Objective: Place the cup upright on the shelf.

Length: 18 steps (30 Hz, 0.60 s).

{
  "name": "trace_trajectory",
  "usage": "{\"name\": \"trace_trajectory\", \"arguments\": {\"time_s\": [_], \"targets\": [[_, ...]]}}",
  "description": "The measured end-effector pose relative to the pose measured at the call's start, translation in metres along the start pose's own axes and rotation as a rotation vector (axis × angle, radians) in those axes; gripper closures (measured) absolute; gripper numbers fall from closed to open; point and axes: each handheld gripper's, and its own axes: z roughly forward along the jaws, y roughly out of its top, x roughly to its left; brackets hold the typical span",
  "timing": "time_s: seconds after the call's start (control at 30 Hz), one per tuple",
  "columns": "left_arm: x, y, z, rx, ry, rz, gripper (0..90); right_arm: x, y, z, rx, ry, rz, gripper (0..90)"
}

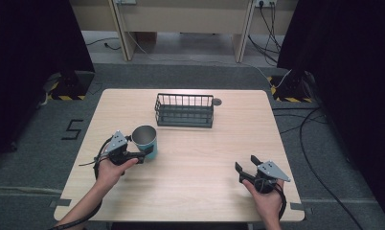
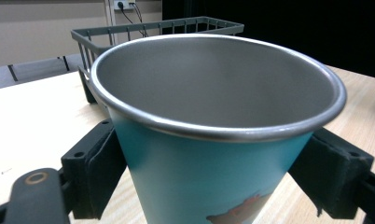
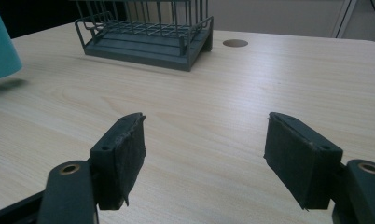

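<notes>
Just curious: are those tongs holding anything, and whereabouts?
The left tongs clasp the teal cup by its sides, below the rim. The right tongs hold nothing.

two bare forearms enter from the bottom edge of the high view, no sleeves showing. each hand grips a small black gripper. the left gripper (image 1: 141,154) carries a grey three-cornered plate on top, and a thin black cable loops from it beside the wrist. the right gripper (image 1: 245,166) has the same grey plate, with a black cable curling round the wrist. in the right gripper view, its two jaws are blocky black plastic faced with dark, rough-edged pads (image 3: 134,149). each jaw's arm has a round, brass-ringed screw hole.
</notes>
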Motion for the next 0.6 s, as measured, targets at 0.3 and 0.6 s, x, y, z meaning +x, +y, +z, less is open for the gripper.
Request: {"name": "trace_trajectory", "arguments": {"time_s": [0.3,0.6], "targets": [[0.001,0.016,0.005,-0.016,0.005,0.022,15.7,0.001,0.0,0.0,0.001,0.002,0.001,29.6],[0.005,0.032,0.011,-0.032,0.013,0.039,15.7,0.001,0.0,0.001,0.0,0.009,0.004,29.6]]}}
